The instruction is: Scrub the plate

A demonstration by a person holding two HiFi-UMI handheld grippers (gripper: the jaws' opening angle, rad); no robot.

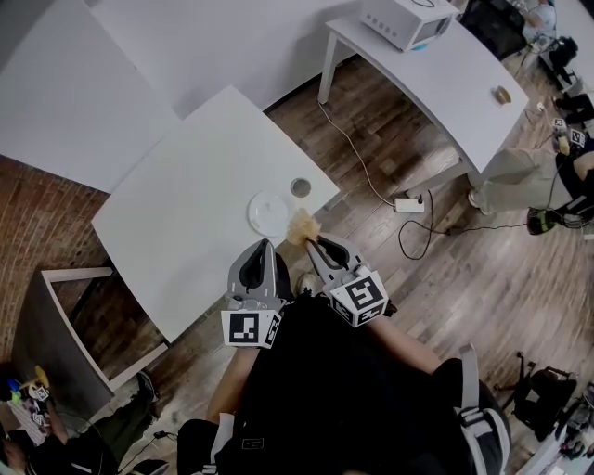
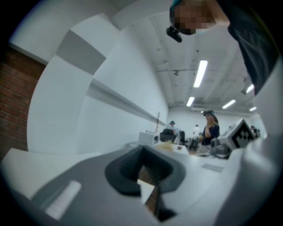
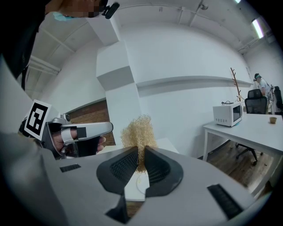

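Observation:
A white round plate [image 1: 269, 211] lies near the front-right corner of the white table [image 1: 186, 232]. My right gripper [image 1: 313, 243] is shut on a tan fibrous scrubber [image 1: 302, 225], held in the air just off the table's edge, beside the plate. In the right gripper view the scrubber [image 3: 138, 131] sticks up from between the jaws, with part of the plate [image 3: 140, 185] below. My left gripper [image 1: 263, 247] hovers over the table's front edge with its jaws together and nothing in them. It also shows in the right gripper view, left gripper [image 3: 79, 134].
A small round metal cup [image 1: 299, 187] stands right of the plate. A second white table [image 1: 436, 83] carries a microwave [image 1: 408, 23]. A power strip [image 1: 408, 204] and cables lie on the wooden floor. A brick wall [image 1: 37, 223] is at the left.

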